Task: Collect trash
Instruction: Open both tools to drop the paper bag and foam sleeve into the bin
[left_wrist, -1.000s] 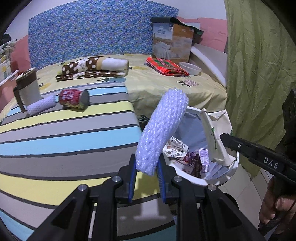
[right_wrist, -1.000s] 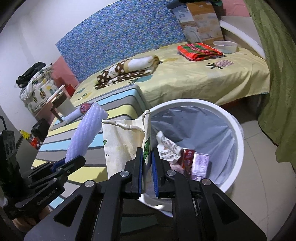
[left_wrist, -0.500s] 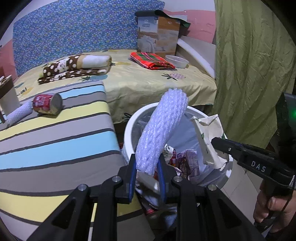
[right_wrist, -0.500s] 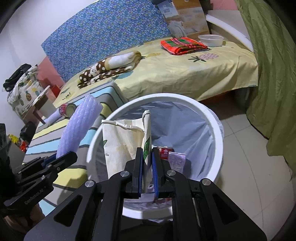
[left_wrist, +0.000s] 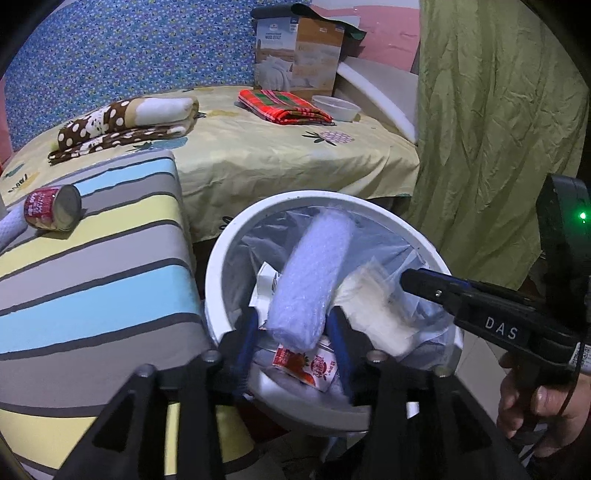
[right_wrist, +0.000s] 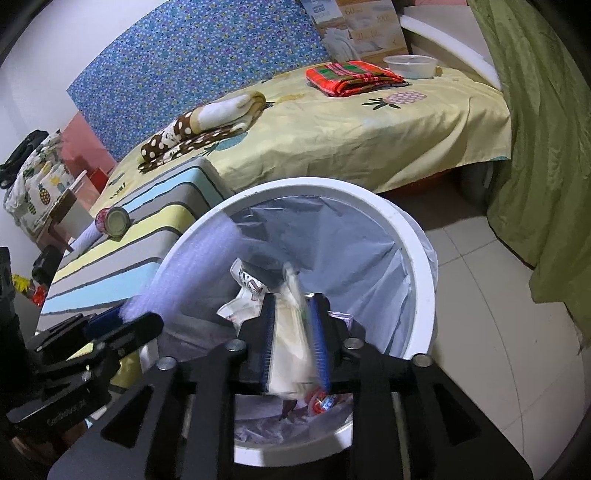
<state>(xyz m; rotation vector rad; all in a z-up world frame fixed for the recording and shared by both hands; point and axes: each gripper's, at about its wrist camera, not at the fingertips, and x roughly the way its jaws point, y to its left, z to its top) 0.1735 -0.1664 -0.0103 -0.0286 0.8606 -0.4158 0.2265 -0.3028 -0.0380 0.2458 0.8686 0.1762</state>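
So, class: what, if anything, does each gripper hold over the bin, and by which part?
Nothing is gripped. Both grippers' jaws have just been opening: the foam roll is between the left gripper fingers, the paper bag between the right gripper fingers, dropping into the bin.

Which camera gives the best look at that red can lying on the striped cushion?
The left wrist view: the red can lies on its side, label and metal end both clear. The right wrist view shows it smaller and farther off, mostly its end.

A bed (right_wrist: 369, 122) with a yellow sheet stands against a blue patterned wall panel (right_wrist: 192, 62); green curtain (left_wrist: 491, 129) hangs beside it, above pale floor tiles (right_wrist: 491, 314).
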